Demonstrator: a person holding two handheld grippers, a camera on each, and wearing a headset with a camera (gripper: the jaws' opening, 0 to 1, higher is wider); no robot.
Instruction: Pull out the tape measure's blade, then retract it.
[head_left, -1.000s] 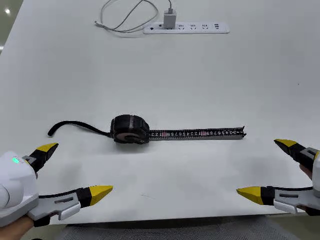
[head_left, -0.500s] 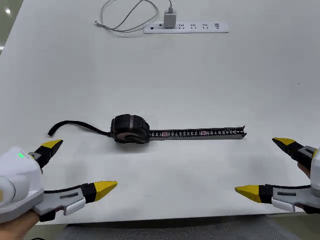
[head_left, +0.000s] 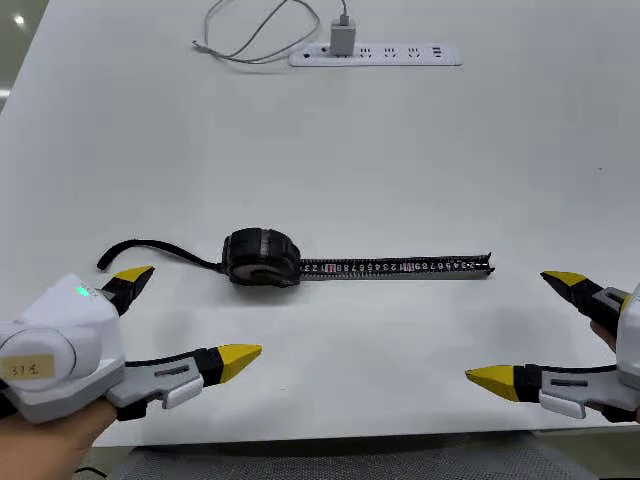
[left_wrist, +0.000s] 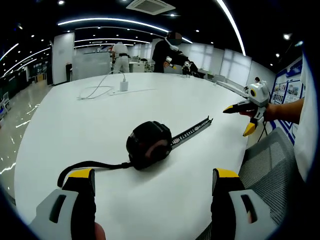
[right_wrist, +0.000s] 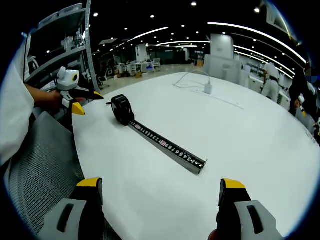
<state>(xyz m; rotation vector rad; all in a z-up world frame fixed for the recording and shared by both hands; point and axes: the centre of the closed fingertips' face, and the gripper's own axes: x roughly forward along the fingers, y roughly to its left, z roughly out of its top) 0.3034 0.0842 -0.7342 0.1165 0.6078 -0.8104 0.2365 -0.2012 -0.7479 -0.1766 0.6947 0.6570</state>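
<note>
Finds left gripper (head_left: 192, 313), lower left, nearer tape measure (head_left: 260, 258) than before; it and right gripper (head_left: 522, 327) wide open, empty. White table (head_left: 400, 150), power strip (head_left: 375, 54) top centre.

Left gripper (head_left: 188, 314) and right gripper (head_left: 527, 328) alike: rounded white housings, grey jaw arms, black sections ending in pointed yellow tips; left housing carries a green light (head_left: 83, 291) and a pale sticker (head_left: 30, 368) with small digits; person wears a white top (right_wrist: 10, 110).

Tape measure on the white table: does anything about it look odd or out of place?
Slightly odd: the blade lies pulled out flat on the table while the left gripper and right gripper are both open and apart from it. No damage shows on the tape measure.
</note>
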